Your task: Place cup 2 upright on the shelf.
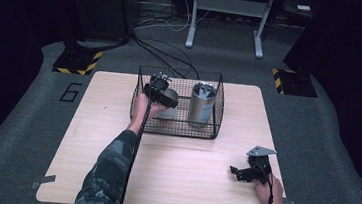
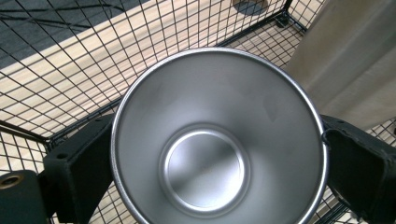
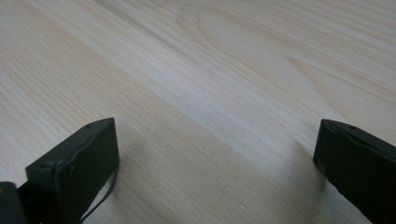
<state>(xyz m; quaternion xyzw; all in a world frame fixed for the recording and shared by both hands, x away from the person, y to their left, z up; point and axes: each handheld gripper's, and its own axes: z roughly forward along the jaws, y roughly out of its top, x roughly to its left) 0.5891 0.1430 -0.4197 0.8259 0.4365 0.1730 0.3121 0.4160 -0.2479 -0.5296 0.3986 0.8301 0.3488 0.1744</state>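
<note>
Steel cup [image 2: 218, 140]: a round, shiny metal cup, seen from above in the left gripper view, its open mouth facing the camera and its flat bottom visible inside. It sits within the wire basket, in the basket's left half as the high view shows it [image 1: 168, 103].
Left gripper [image 2: 205, 158]: clamped on the steel cup, one black jaw pressed against each side of its wall just below the rim. In the high view it is held over the basket's left part [image 1: 158, 87], with the person's left hand [image 1: 143, 106] reaching in over the near wall.
Wire basket [image 1: 176, 129]: black mesh, rectangular, standing on the far middle of the table; its grid floor and walls surround the cup in the left gripper view.
Tall canister [image 1: 202, 104]: a taller metal cylinder standing upright in the basket's right half, beside the cup and apart from it.
Right gripper [image 1: 235, 171]: released, jaws spread wide with nothing between them, low over bare wood at the near right of the table, well apart from the basket. The right hand [image 1: 264, 188] holds it.
Table [image 1: 186, 183]: light wood-grain top.
</note>
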